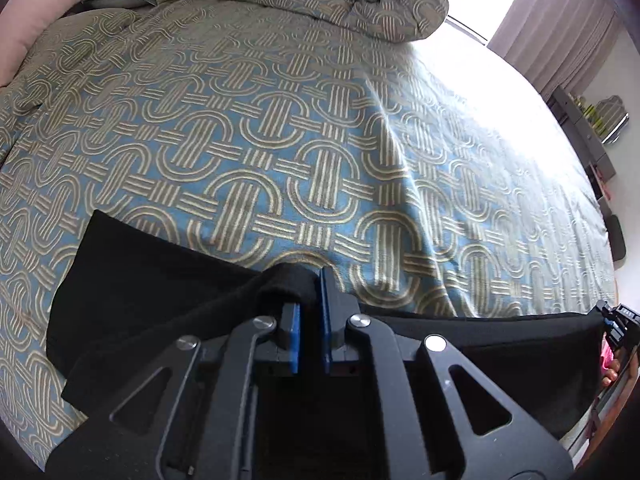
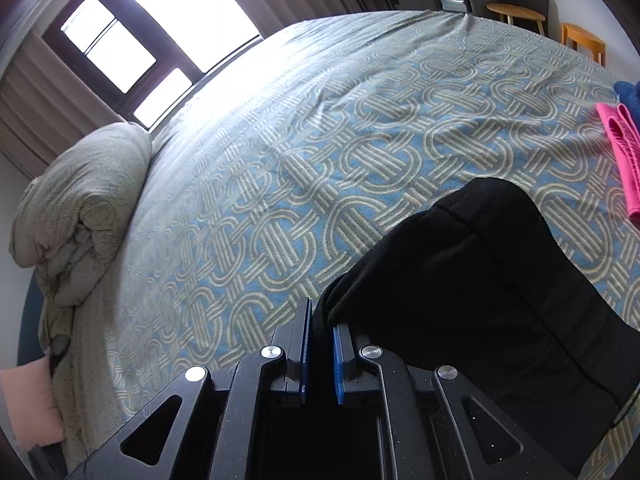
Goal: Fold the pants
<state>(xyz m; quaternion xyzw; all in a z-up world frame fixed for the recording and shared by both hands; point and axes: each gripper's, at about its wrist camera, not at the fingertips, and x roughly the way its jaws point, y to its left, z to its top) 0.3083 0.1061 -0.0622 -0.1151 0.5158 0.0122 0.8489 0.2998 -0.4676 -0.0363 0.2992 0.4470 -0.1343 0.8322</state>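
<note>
Black linkage arms fill the foreground of both wrist views, leading to blue-padded fingers. On the left gripper [image 1: 310, 304], the jaws stand narrow, pinching a rolled edge of the black pants [image 1: 160, 280], which wraps over the left finger and spreads away to the left across the bedspread [image 1: 280, 140]. From that pinch the dark cloth runs taut rightward to the right gripper [image 1: 612, 320], visible at the frame's edge. Seen from its own camera, the right gripper [image 2: 322, 332] likewise clamps a bunched fold of the pants [image 2: 480, 280] between close-set pads, the fabric draping off to the right over the blue-and-cream patterned cover. Beyond lie a heaped duvet [image 2: 80, 200], a pink garment [image 2: 622, 156] at the bed's right side, a bright window [image 2: 160, 20] and curtains [image 1: 560, 28].
</note>
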